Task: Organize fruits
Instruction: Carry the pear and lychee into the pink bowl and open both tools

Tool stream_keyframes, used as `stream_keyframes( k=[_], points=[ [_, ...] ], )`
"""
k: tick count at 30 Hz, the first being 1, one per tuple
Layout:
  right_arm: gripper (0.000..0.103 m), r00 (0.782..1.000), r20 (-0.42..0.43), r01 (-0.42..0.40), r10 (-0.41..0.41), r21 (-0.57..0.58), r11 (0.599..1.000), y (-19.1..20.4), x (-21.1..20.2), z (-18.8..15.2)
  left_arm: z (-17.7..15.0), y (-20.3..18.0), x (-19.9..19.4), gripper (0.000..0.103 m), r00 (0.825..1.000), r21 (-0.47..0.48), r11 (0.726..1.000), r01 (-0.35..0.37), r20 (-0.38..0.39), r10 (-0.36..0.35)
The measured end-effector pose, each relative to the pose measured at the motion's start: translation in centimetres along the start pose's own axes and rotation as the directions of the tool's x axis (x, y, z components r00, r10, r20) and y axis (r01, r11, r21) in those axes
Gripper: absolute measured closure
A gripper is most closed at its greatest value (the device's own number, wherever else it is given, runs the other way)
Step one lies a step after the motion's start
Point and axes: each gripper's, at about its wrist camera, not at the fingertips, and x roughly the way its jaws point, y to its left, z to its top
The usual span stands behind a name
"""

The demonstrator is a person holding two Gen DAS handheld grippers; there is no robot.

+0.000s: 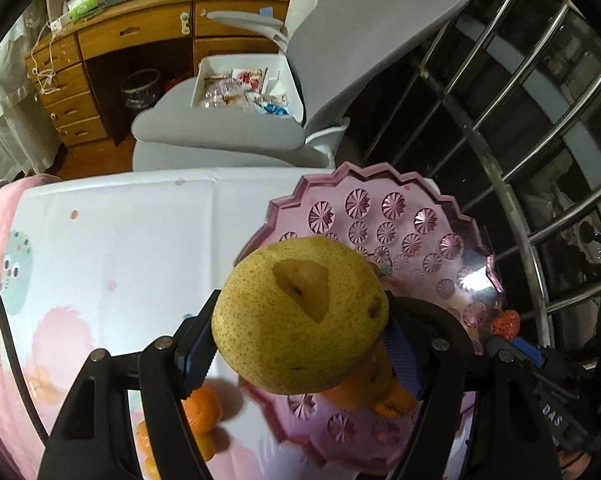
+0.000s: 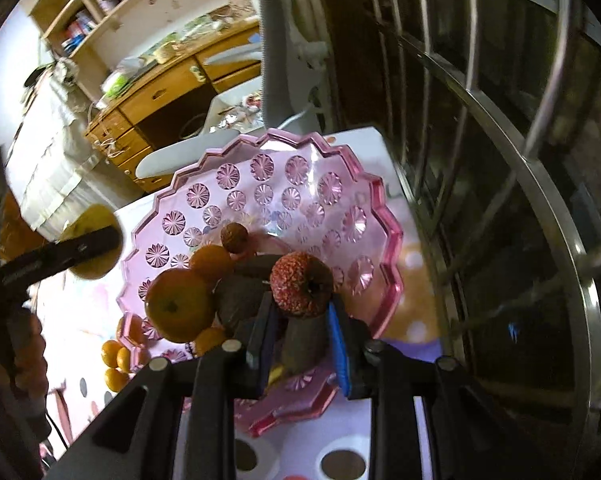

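Pear [image 1: 300,314], yellow-green with a cut-out notch, is clamped between the left gripper [image 1: 300,344] fingers and held in the air over the near-left rim of the pink cut-glass fruit plate [image 1: 400,216]. Small red fruit [image 2: 300,284] with a speckled skin is pinched in the right gripper [image 2: 302,312], above the plate's near-centre. Both sets of fingers closed on fruit.

Already on the plate: two larger oranges [image 2: 180,306] and a brown round nut-like fruit [image 2: 234,238]. Small oranges [image 2: 114,360] lie off the plate on the patterned bench cover [image 1: 120,240], by its near-left edge.

Step, as judged: mid-transport, both fruits being carried to the plate for placing. Next move calls for lowering each fruit onto a bare patch of plate, clear of the oranges, then opening the fingers; pear is bulky and round, may roll toward the rim. The loose oranges are left to collect.

Grey chair [image 1: 340,60] and wooden desk [image 1: 120,40] behind; metal railing [image 1: 520,140] on the right.
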Motion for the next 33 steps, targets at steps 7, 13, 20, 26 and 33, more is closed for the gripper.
stream_keyframes(
  k=[7,13,20,26,33],
  points=[
    [0.077,1.000,-0.008,0.000,0.000,0.023,1.000,-1.2,1.2,0.2,-0.1,-0.6,2.7,0.030,0.999,0.013,1.000,0.001,-0.047,-0.001],
    [0.068,1.000,-0.002,0.016,-0.015,0.052,0.999,-1.6,0.9,0.2,-0.1,-0.8,3.1,0.028,0.999,0.017,1.000,0.019,-0.051,-0.018],
    [0.050,1.000,0.026,-0.001,-0.001,0.065,0.998,-1.0,-0.4,0.1,0.1,-0.5,0.2,0.018,0.999,0.016,0.999,0.048,0.006,-0.048],
    [0.047,0.999,0.042,-0.024,0.021,0.074,0.997,0.7,-2.0,-0.1,-1.4,1.5,-3.0,0.018,0.999,-0.018,0.999,0.043,0.023,-0.043],
    [0.043,0.996,0.078,-0.056,0.051,0.061,0.997,4.2,-4.5,-0.7,-4.4,5.1,-7.3,0.018,0.998,-0.054,0.998,0.039,0.058,-0.035]
  ],
)
